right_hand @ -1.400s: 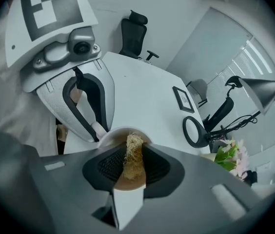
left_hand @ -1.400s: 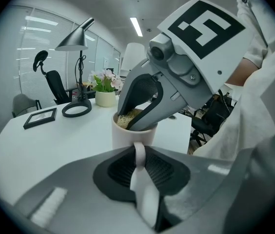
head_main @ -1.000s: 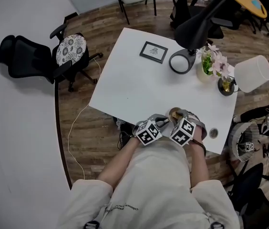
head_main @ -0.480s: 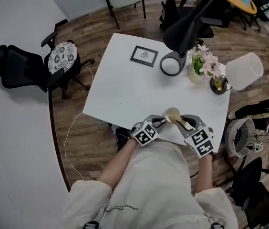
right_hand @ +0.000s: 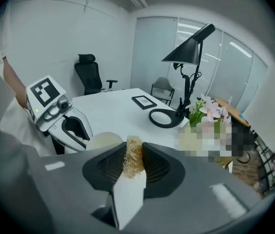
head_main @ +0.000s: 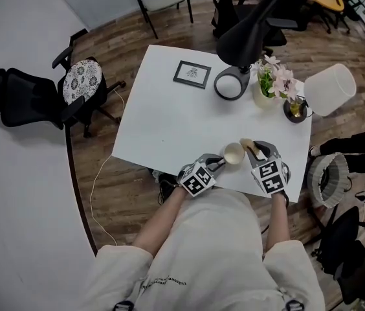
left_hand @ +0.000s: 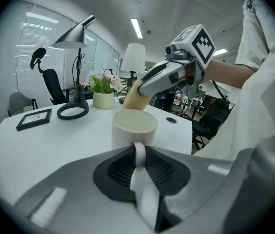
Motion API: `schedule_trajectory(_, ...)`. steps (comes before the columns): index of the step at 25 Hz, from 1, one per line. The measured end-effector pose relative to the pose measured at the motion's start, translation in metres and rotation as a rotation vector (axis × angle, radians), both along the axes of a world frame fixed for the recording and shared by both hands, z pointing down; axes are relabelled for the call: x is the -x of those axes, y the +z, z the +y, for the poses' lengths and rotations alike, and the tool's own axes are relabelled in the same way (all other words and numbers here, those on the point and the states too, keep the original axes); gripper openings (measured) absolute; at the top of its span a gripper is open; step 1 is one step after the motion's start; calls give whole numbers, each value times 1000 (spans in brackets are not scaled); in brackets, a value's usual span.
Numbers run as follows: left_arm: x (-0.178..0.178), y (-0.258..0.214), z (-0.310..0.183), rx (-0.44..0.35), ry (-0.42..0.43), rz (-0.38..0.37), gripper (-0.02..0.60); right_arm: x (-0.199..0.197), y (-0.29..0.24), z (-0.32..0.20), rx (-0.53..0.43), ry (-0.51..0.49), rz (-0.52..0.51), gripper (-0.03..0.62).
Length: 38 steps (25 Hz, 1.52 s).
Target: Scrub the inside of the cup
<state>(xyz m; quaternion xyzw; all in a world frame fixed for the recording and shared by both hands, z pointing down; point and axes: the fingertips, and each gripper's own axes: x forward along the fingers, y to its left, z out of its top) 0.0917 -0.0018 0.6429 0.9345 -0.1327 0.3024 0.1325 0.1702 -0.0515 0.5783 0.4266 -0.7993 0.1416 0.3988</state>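
A cream cup [head_main: 233,153] stands at the near edge of the white table [head_main: 169,118]. My left gripper [head_main: 216,164] is shut on the cup's handle [left_hand: 139,152]; the cup's mouth [left_hand: 134,121] shows just beyond the jaws. My right gripper [head_main: 255,151] is shut on a tan fibre scrubber [right_hand: 133,156], whose end [left_hand: 136,96] hangs just behind and above the cup's rim, outside the cup. In the right gripper view the cup [right_hand: 102,141] sits left of the scrubber, with the left gripper [right_hand: 77,130] behind it.
Further back on the table are a black desk lamp [head_main: 244,41] with a ring base [head_main: 232,84], a framed picture [head_main: 191,74], a pot of pink flowers [head_main: 274,83] and a small dark pot [head_main: 295,109]. A white lampshade [head_main: 328,89] lies right. Office chairs surround the table.
The right gripper has drawn the scrubber away from over the cup, out to the right and then forward beside it. The cup has stayed held in the left gripper.
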Motion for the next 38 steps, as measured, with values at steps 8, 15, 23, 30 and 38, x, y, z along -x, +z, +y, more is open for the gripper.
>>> schedule_trajectory(8,1,-1,0,-8,14,-15,55,-1,41,0,148,-55,-51,121)
schedule_trajectory(15,1,-1,0,-7,6,-15,55,-5,52,17,205,-123,-20,121)
schedule_trajectory(23,-1,-1,0,-13,-6,-27,54,2,57,43,239,-162,95,121)
schedule_trajectory(30,-3,-1,3,3,-25,-24,55,12,59,62,248,-143,76,123)
schedule_trajectory(38,-5,-1,5,22,-63,-6,55,34,56,76,215,-175,67,123)
